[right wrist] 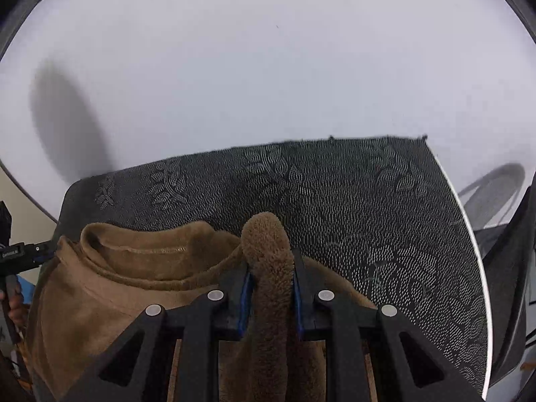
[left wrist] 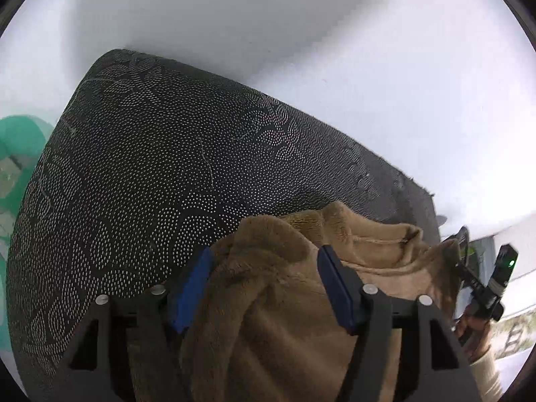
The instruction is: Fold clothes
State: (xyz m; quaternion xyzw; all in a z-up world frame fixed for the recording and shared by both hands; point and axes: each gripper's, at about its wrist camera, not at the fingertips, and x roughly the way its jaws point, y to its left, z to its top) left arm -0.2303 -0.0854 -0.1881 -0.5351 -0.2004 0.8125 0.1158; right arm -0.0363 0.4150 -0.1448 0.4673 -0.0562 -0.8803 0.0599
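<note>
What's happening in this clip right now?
A person is holding a gripper in each hand and working on a brown fleece top over a dark patterned cloth. The right gripper is pinched on a fold of the fleece. The left gripper has a thicker bunch between its fingers, set wider. The neckline faces away from both cameras. No fold is visible yet.

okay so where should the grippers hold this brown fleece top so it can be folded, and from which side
Judging by its pose, the brown fleece top is best held at its two shoulders, either side of the collar, coming from above. The right gripper already pinches a bunched ridge there; the left gripper straddles the other shoulder.
</note>
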